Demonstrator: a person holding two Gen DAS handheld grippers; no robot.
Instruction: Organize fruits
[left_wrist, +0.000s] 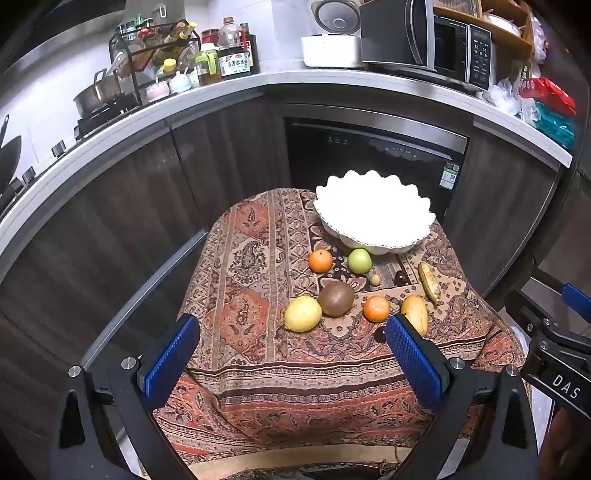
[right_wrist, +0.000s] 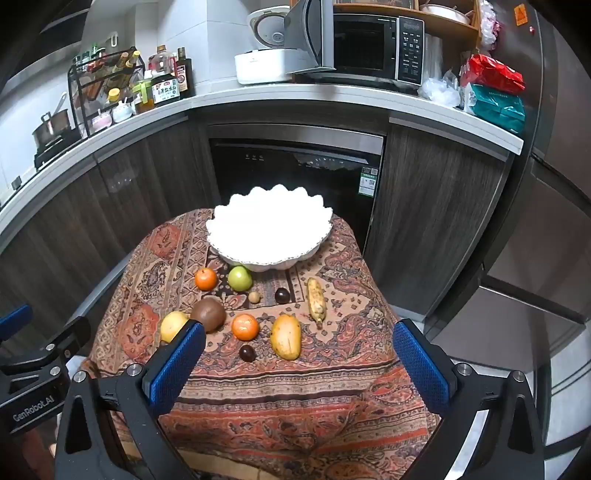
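Fruits lie on the cloth-covered counter before a seemingly empty white bowl; both claws, left claw and right claw, gape apart, holding nothing.

A home kitchen. A microwave and rice cooker stand at twelve o'clock. Sauce bottles and a pot at ten.

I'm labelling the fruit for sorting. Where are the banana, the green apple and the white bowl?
banana (right_wrist: 316, 297), right wrist view, middle of its peel.
green apple (right_wrist: 239, 278), right wrist view, centre of its skin.
white bowl (right_wrist: 229, 254), right wrist view, near scalloped rim.
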